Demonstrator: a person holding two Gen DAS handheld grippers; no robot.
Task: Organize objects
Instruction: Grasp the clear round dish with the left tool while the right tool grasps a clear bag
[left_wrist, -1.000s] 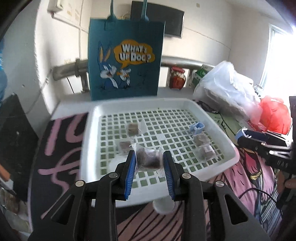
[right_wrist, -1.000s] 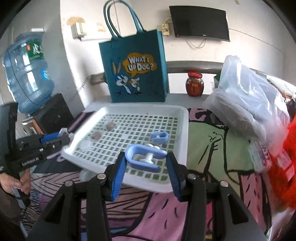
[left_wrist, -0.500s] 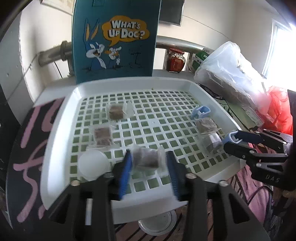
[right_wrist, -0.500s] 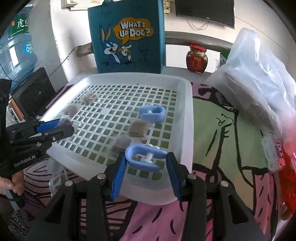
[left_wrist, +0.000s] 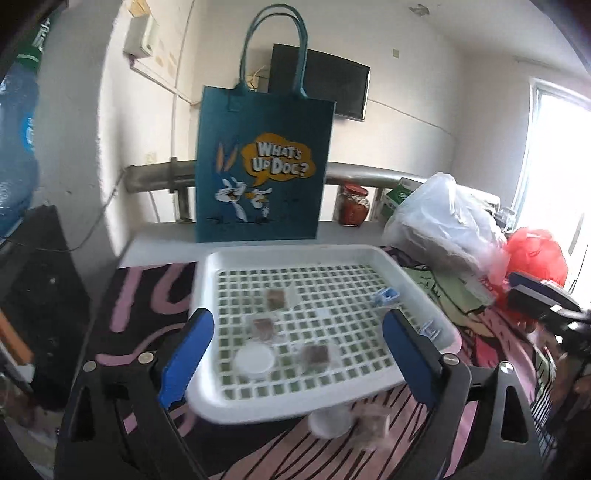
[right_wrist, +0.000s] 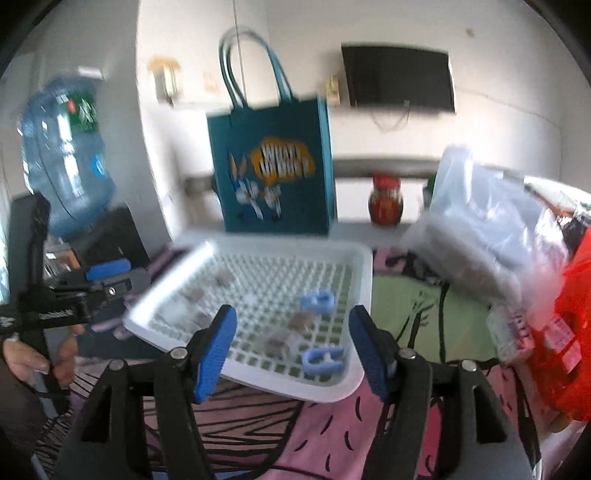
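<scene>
A white slotted tray sits on the patterned cloth. My left gripper hovers over its near edge, jaws opening wide with nothing between the pads. A wrapped brown snack lies free in the tray beside a white round lid and two more snacks. My right gripper hangs at the near right corner, jaws opening. A blue clip rests in the tray below it, untouched. A second blue clip lies further in. A hand holds the left gripper.
A teal cartoon tote bag stands behind the tray, a red jar beside it. Clear and red plastic bags crowd the right. A white cup and a blurred snack lie in front of the tray. A water bottle stands left.
Both grippers have opened and drawn back and up from the tray. The wrapped snack has left the left pads and the blue clip the right pads; both lie in the tray.
</scene>
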